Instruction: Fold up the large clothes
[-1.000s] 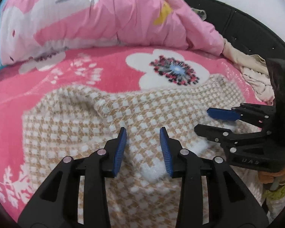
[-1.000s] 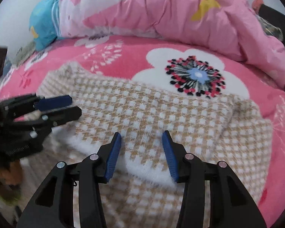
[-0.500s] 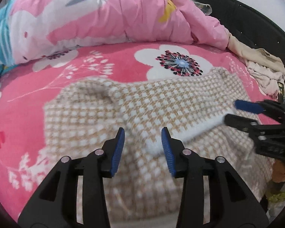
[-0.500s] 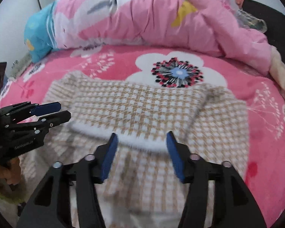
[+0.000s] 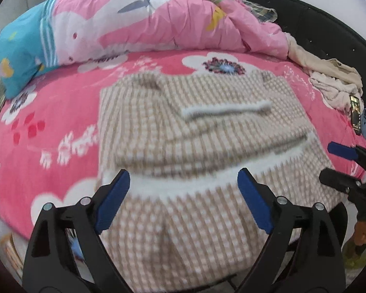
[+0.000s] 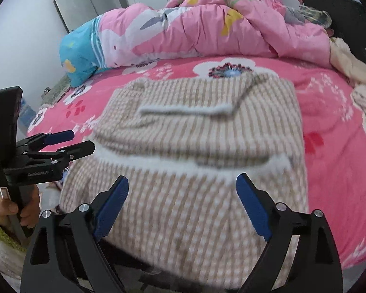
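Observation:
A beige-and-white checked sweater (image 5: 195,131) lies on the pink flowered bed (image 5: 48,127), partly folded, with a white fluffy hem band across its middle; its near part hangs over the bed's front edge. It also shows in the right wrist view (image 6: 195,146). My left gripper (image 5: 183,195) is open and empty, held back above the sweater's near part. My right gripper (image 6: 183,200) is open and empty in the same way. Each gripper shows in the other's view: the right one (image 5: 334,163) at the right edge, the left one (image 6: 68,141) at the left.
A rumpled pink quilt (image 5: 170,19) and a blue pillow (image 5: 19,56) lie along the back of the bed. A pile of beige clothes (image 5: 334,83) and a phone (image 5: 355,114) lie at the right. A black headboard (image 5: 317,22) stands behind.
Both grippers have pulled back from the sweater toward the bed's front edge and opened wider. The folded cloth they were close over now lies free on the bed.

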`<state>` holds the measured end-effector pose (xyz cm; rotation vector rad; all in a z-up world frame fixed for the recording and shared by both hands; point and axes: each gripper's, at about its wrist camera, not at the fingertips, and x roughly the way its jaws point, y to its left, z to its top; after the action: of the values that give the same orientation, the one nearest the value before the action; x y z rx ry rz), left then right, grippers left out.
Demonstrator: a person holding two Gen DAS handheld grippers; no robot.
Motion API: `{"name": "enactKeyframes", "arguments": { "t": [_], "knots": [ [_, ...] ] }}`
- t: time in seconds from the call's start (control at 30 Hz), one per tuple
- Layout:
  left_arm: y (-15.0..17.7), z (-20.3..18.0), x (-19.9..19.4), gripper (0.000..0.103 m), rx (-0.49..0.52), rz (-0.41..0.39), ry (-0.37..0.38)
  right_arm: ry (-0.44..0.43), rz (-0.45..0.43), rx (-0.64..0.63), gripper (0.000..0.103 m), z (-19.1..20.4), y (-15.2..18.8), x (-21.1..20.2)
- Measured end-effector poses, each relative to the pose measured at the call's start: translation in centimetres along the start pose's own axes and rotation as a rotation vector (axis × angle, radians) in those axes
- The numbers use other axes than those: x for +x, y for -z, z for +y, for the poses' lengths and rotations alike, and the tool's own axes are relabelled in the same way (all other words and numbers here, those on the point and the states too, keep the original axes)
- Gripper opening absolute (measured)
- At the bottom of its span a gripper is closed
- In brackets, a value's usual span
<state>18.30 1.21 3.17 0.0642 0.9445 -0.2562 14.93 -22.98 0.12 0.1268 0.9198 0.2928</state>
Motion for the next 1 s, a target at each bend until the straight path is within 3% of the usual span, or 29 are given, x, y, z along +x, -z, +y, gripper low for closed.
{"name": "enactKeyframes", "arguments": {
  "t": [0.23, 0.4, 0.47, 0.63, 1.0],
  "knots": [
    [4.1, -2.4, 1.2, 0.088, 0.027, 0.040, -0.081, 0.056, 0.038, -0.002, 0.088, 0.4, 4.4, 0.2],
    [6.0, -3.3, 3.9, 0.088, 0.027, 0.097, -0.125, 0.112, 0.084, -0.011, 0.088, -0.4, 6.1, 2.6],
    [6.5, -2.9, 4.3, 0.095, -0.007, 0.075, -0.136, 0.126, 0.107, -0.007, 0.088, -1.1, 6.6, 3.9],
    [6.7, -1.3, 5.0, 0.097, -0.093, 0.094, -0.073, 0.128, 0.107, -0.010, 0.091, -1.3, 7.2, 4.9],
    [6.7, -0.8, 5.3, 0.097, -0.154, 0.109, -0.064, 0.080, 0.111, 0.026, 0.091, -2.3, 7.0, 4.4]
  ]
}}
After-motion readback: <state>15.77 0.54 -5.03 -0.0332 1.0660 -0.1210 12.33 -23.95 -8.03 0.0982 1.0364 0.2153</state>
